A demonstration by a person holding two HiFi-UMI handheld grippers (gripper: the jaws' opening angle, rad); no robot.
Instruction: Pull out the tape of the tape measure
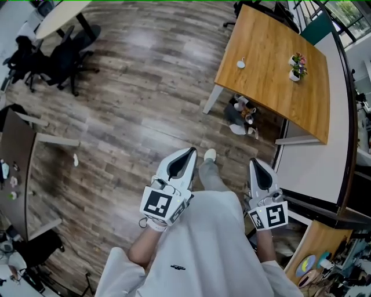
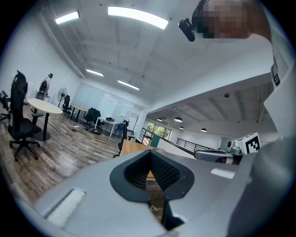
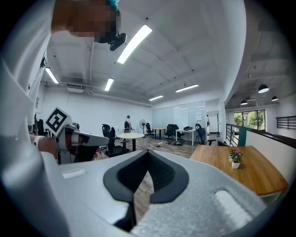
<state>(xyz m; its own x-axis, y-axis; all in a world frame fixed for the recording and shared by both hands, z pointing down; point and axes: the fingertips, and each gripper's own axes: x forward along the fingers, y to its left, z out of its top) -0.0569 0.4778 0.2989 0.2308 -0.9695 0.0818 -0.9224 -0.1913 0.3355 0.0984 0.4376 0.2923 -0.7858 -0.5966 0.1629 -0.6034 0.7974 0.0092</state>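
Observation:
No tape measure shows clearly in any view. A small white round object (image 1: 240,64), too small to identify, lies on the wooden table (image 1: 272,81) ahead. In the head view my left gripper (image 1: 190,152) and right gripper (image 1: 254,162) are held level over the floor in front of the person's body, well short of the table. Both are shut with nothing between the jaws. The left gripper view shows its dark pads (image 2: 159,169) pressed together at the left gripper's (image 2: 149,152) tip. The right gripper (image 3: 148,152) looks the same, with the table (image 3: 240,171) to its right.
Two small flower pots (image 1: 296,66) stand on the wooden table. Bags and shoes (image 1: 242,113) lie under its near edge. A white counter (image 1: 316,156) runs along the right. Office chairs (image 1: 61,61) and a round table (image 1: 58,14) stand far left. A dark desk (image 1: 14,168) is at the left edge.

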